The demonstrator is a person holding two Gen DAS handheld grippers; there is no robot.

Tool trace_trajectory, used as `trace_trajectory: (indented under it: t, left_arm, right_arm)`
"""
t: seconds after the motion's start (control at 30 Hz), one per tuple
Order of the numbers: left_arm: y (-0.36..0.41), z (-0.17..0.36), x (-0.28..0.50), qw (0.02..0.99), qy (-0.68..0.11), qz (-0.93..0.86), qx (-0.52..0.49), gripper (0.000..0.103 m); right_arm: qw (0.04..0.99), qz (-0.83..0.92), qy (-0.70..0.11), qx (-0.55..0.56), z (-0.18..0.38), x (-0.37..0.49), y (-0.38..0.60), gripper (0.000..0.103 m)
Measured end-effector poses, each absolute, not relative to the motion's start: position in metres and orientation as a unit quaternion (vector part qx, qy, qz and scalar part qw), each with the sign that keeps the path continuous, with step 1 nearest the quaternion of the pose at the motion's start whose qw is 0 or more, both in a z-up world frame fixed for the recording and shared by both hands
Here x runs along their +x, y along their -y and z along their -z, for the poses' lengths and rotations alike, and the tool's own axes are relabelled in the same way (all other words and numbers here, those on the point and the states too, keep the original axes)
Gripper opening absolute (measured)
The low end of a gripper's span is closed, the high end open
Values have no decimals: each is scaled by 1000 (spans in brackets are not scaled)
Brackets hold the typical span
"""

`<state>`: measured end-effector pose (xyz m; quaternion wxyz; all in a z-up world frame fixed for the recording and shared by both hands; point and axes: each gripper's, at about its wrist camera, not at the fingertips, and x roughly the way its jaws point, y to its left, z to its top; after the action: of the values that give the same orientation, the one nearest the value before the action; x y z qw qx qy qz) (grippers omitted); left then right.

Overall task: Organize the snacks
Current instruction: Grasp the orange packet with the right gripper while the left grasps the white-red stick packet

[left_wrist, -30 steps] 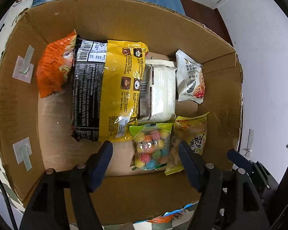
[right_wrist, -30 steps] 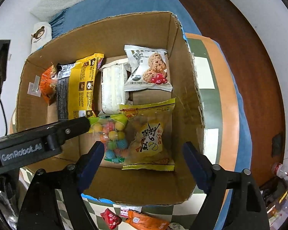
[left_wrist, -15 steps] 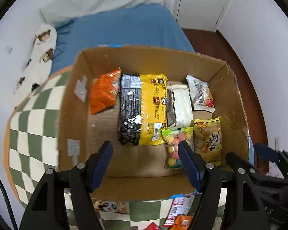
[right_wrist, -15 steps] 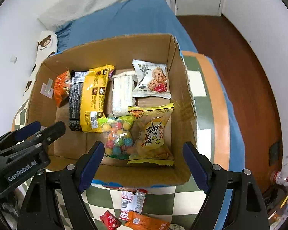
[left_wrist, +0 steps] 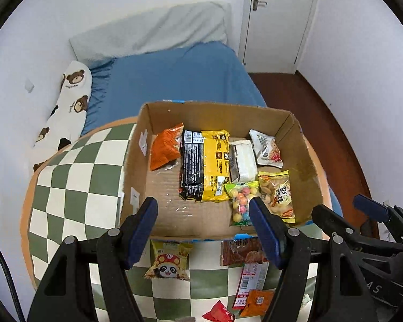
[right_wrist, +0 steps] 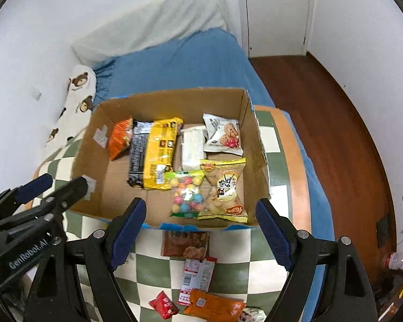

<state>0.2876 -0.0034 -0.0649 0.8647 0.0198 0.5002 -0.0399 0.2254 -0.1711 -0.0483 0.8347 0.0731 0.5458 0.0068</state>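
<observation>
A cardboard box (left_wrist: pixel 137 166) (right_wrist: pixel 255 134) on the checkered table holds several snacks: an orange bag (left_wrist: pixel 165 149), a yellow-black pack (left_wrist: pixel 205 165), a white pack (left_wrist: pixel 243 159), a cookie pouch (right_wrist: pixel 223 136), a candy bag (right_wrist: pixel 186 194) and a yellow peanut bag (right_wrist: pixel 225 187). Loose on the table in front of the box lie a panda packet (left_wrist: pixel 169 261), a brown packet (right_wrist: pixel 185 244), a red-white packet (right_wrist: pixel 197 275), an orange packet (right_wrist: pixel 213 306) and a small red one (right_wrist: pixel 164 304). My left gripper (left_wrist: pixel 202 217) and right gripper (right_wrist: pixel 198 220) are open and empty, above the box's near edge.
The table has a green-white checkered cloth (left_wrist: pixel 75 177). Behind it is a bed with a blue sheet (left_wrist: pixel 174 75) and a bear-print pillow (left_wrist: pixel 67 107). A wooden floor (right_wrist: pixel 335 123) and a white door (left_wrist: pixel 279 18) are to the right.
Both grippers have pulled up and back out of the box. The box looks smaller, and the loose snacks on the table have come into view. Both stayed open.
</observation>
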Motion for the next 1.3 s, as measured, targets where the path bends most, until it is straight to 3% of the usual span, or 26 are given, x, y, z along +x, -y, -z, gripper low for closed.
trace_trajectory:
  t: [0.3,0.6,0.8,0.93,1.03,1.2,1.3]
  left_arm:
    - [-15,66,248,863,-504,39,-1,69]
    - [-60,174,197,794,-608,-14,-4,69]
    - [-72,254,163,728,-684,-32,-4,69]
    - [-68,275,150,708,-705,-30,-22,69]
    - [-65,273,149,714,-699,-34,-14,69]
    - [-58,264,158,722,-691,-35,-20,69]
    - [-41,261,166,727,-686,-28,-13,69]
  right_arm:
    - [835,-16,-542,97,34,186,169,86]
    - [750,-26,-649,126,138,130,173,86]
    - [676,-63,-734,-35,222,95,144,86]
    - [637,-95,-747,-164,259,81,122,86]
    - [622,-111,-751,-193,277,75,114,85]
    - [653,-64,-752,-65,274,84,145,65]
    - [682,12,-728,67,263,90,191,63]
